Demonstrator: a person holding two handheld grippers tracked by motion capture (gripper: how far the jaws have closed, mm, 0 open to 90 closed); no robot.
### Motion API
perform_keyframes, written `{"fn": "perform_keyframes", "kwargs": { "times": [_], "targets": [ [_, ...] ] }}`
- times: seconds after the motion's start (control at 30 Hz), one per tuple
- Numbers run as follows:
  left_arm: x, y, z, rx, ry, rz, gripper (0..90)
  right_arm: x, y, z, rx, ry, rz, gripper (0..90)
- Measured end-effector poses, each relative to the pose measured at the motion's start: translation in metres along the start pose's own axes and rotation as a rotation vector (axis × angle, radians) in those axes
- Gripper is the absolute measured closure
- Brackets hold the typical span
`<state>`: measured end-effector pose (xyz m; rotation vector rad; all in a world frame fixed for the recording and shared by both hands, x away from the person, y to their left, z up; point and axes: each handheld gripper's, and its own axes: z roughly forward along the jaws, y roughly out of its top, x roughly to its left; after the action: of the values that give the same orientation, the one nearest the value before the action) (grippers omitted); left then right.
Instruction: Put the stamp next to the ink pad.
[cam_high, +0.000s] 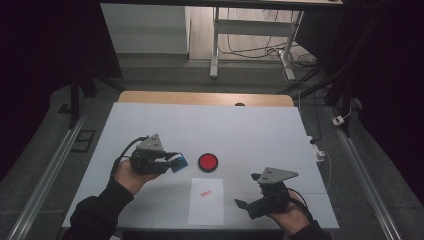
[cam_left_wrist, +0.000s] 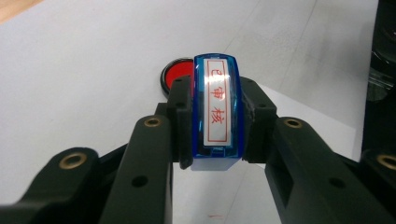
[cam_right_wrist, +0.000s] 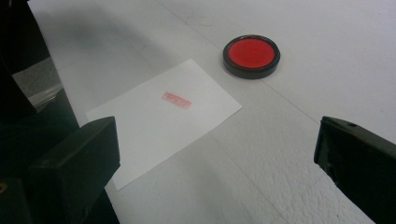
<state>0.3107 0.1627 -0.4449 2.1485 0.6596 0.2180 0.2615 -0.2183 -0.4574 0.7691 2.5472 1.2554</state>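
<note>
Ink pad (cam_high: 207, 162) behind paper (cam_high: 206, 201)

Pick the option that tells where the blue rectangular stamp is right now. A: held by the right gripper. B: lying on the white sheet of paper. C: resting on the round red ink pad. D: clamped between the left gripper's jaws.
D: the left gripper has its black jaws closed on both sides of the blue rectangular stamp, held above the table beside the round red ink pad.
</note>
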Motion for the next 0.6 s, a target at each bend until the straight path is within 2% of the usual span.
{"fn": "perform_keyframes", "kwargs": {
  "times": [0.4,0.6],
  "targets": [
    [0.009,-0.006,0.002,0.019,0.044,-0.030,69.7,0.000,-0.008,-0.010,0.009,-0.028,0.005,0.2],
    [0.015,-0.011,0.003,0.037,0.081,-0.046,69.7,0.000,-0.013,-0.016,0.010,-0.046,0.012,0.0]
  ]
}}
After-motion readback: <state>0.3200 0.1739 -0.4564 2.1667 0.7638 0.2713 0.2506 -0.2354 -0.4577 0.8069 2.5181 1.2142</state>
